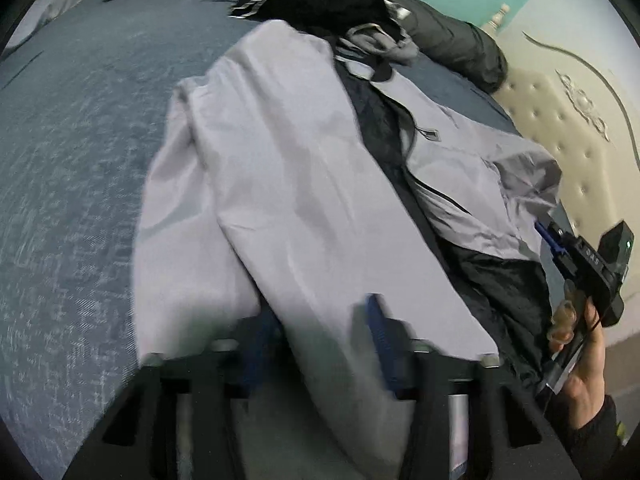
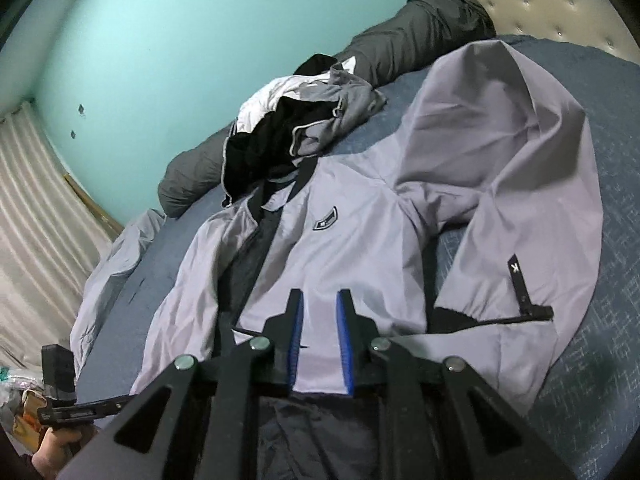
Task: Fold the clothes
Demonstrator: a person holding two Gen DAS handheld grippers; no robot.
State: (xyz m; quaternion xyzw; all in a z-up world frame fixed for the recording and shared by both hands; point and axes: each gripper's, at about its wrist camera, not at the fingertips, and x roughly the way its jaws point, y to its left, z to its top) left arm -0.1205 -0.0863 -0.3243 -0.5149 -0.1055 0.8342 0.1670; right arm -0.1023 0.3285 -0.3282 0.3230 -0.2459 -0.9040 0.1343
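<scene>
Nearest the left tool (image 1: 320, 344), a fold of the grey jacket (image 1: 288, 168) ran between its two blue pads, which appeared closed on the cloth, though the near edge of that view was blurred. From there the jacket's sleeve ran straight ahead of the tool over the blue bed (image 1: 72, 168), with the open zip and dark lining just to its right. The right tool (image 2: 319, 340) hung over the jacket's front panel, its blue pads standing slightly apart with grey fabric showing in the gap behind them; they did not press on anything, so it held nothing. Ahead of it lay the chest badge (image 2: 325, 220), the dark collar beyond that, and to its right the other sleeve bent back on itself, ending in a dark cuff (image 2: 532, 312). Farther off, past the collar, a heap of clothes (image 2: 304, 120) in black, white and grey waited, touching a long dark bolster (image 2: 420, 32) against the turquoise wall (image 2: 160, 40). The jacket looked light, thin and slick, a shell fabric likely to slide over itself and spring out of a fold, so it should be taken at a seam, hem or cuff, where the cloth is doubled, rather than pinched mid-panel. The zip edge offered the firmest line to pull square before folding.
</scene>
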